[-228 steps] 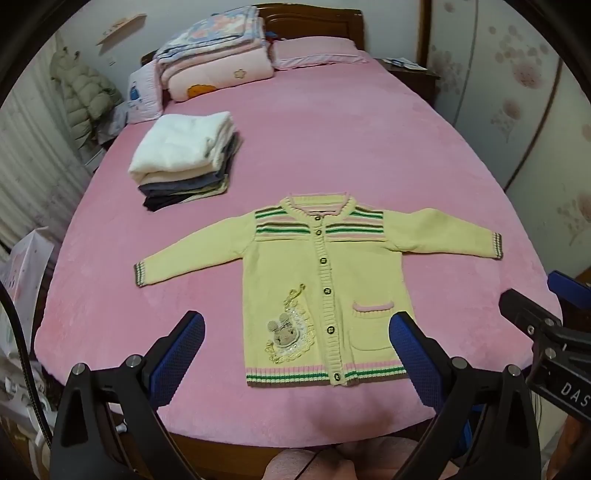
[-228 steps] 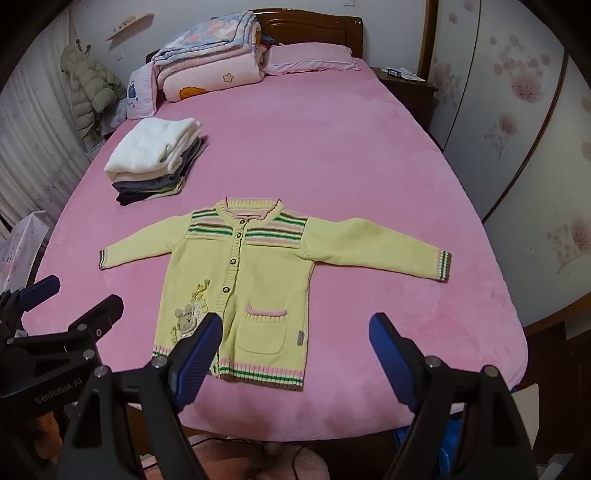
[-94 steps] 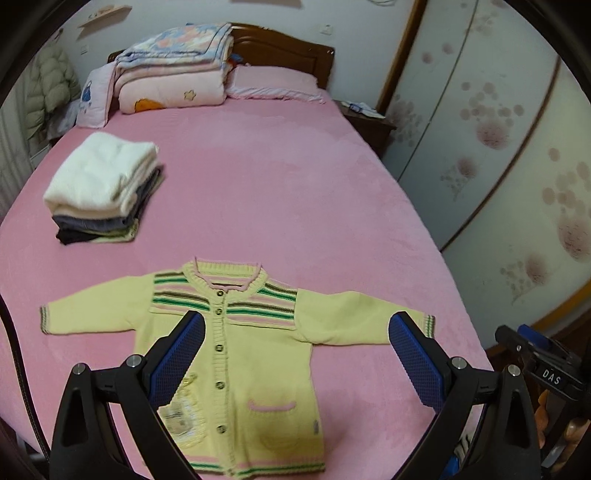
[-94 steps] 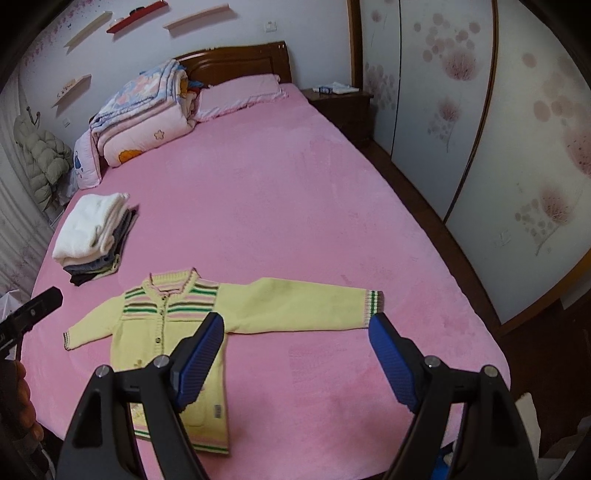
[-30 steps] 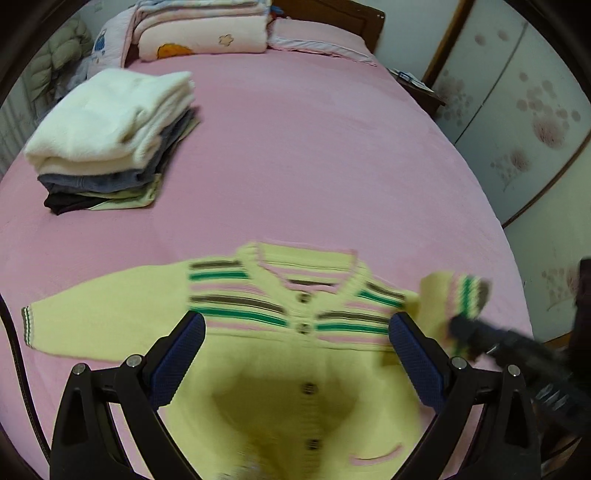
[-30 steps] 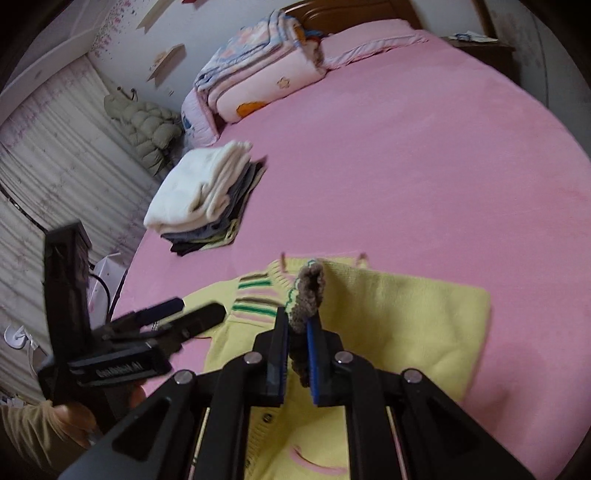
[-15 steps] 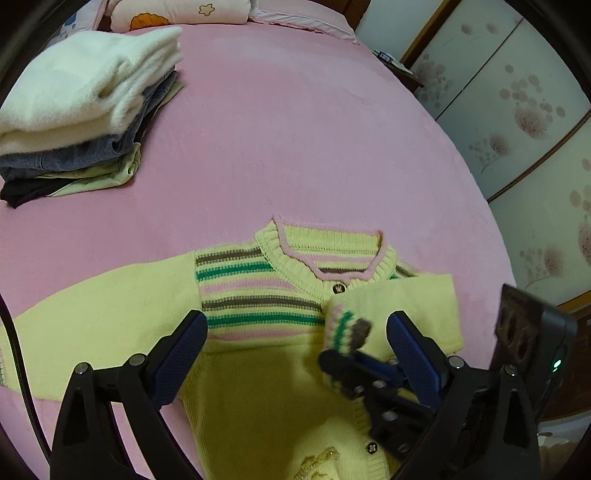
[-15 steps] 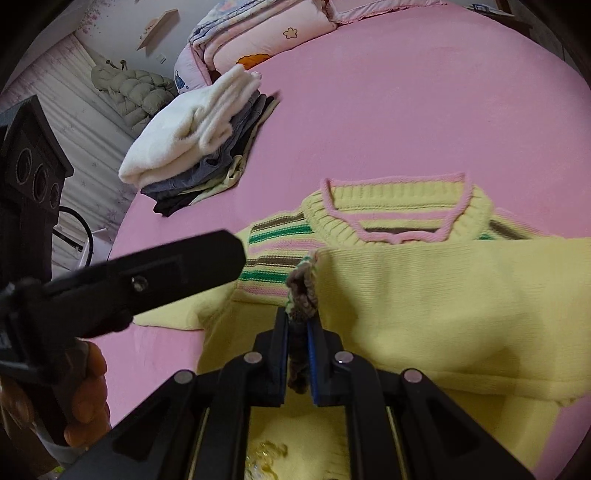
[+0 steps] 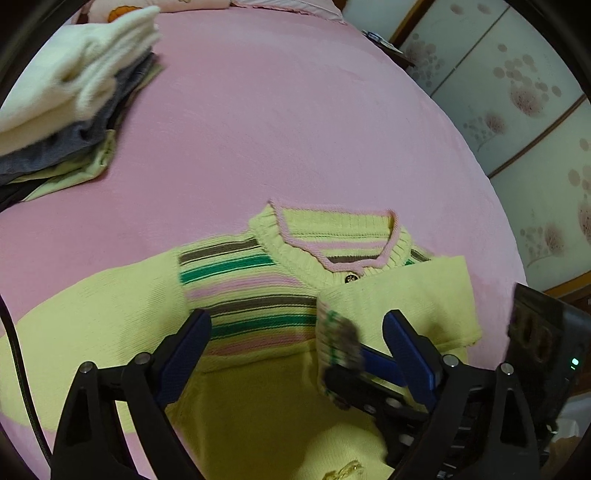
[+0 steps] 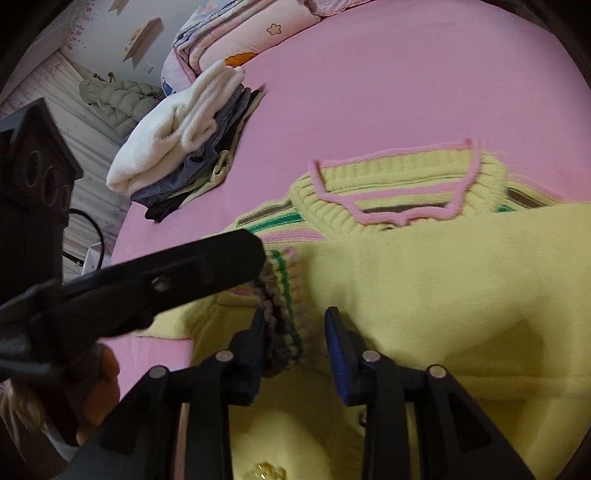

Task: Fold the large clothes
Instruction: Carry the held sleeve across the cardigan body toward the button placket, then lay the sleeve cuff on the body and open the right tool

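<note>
Item: yellow knit cardigan [image 9: 258, 369], striped at the chest, pink-edged collar; lies front-up on the pink bedspread [image 9: 295, 110], collar toward the far side; one sleeve [image 10: 443, 295] folded across the chest, its striped cuff [image 10: 284, 314] near the button line; the other sleeve lies spread flat to the side on the bedspread.

Right gripper [image 10: 295, 339]: low over the cardigan's front; jaws opening; the folded sleeve's cuff sits between the blue pads, the right-hand pad clearly apart from it, the left-hand pad close beside it, contact there not discernible.

Left gripper [image 9: 295, 336]: above the striped chest panel; jaws wide but closing slightly; nothing pinched between them; cardigan lies below, and the cuff and the right gripper's tip show just inside its right-hand finger.

Hand [image 10: 99, 387]: on the left gripper's handle, partly seen at the lower left of the right wrist view.

Stack of folded clothes [image 9: 62, 103]: white piece uppermost, grey and dark pieces beneath; on the bedspread, well apart from the cardigan; folded quilts [image 10: 240, 33] at the far end.
</note>
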Tool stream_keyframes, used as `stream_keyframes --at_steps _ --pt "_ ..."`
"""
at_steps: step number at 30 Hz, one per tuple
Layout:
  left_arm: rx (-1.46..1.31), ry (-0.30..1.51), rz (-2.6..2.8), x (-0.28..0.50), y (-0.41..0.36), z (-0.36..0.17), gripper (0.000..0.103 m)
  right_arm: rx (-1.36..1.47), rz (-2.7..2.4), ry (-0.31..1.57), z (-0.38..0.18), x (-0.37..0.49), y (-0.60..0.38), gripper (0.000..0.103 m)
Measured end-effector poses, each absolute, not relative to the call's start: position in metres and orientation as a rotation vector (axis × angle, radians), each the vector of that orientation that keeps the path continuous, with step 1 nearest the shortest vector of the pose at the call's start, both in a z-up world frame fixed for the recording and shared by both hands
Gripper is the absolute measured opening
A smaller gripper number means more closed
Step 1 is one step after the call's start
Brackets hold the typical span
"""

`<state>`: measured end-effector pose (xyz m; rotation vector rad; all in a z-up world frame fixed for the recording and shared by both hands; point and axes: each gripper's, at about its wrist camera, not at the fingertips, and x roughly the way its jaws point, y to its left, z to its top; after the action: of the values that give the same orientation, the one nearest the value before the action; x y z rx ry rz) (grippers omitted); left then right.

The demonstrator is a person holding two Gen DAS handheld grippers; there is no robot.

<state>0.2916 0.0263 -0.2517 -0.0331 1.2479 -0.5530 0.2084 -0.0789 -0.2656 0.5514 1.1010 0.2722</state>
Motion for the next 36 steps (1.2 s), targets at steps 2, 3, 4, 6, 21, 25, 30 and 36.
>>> stream_keyframes --at_steps 2,3,4,6,21,25,30,36 --pt "-0.034 1.26 -0.575 0.294 0.022 -0.256 0.092 0.534 0.257 1.11 -0.264 0.199 -0.087 0.032" --pt "-0.033 1.266 -0.586 0.295 0.019 -0.259 0.09 0.529 0.252 1.111 -0.263 0.196 -0.09 0.032" --pt "-0.031 1.273 -0.596 0.295 0.016 -0.262 0.089 0.527 0.251 1.111 -0.262 0.192 -0.093 0.032" --pt "-0.028 1.291 -0.615 0.296 0.01 -0.267 0.088 0.526 0.249 1.112 -0.26 0.186 -0.099 0.032" --pt "-0.044 1.352 -0.603 0.298 -0.001 -0.284 0.066 0.535 0.226 1.135 -0.259 0.161 -0.121 0.032" --pt "-0.07 1.38 -0.545 0.302 0.006 -0.296 0.066 0.538 0.205 1.13 -0.256 0.155 -0.132 0.032" --pt "-0.056 1.358 -0.505 0.298 0.008 -0.302 0.033 0.554 0.174 1.131 -0.257 0.15 -0.142 0.032" --pt "-0.025 1.29 -0.473 0.291 0.004 -0.283 0.009 0.54 0.117 1.119 -0.253 0.145 -0.148 0.032"
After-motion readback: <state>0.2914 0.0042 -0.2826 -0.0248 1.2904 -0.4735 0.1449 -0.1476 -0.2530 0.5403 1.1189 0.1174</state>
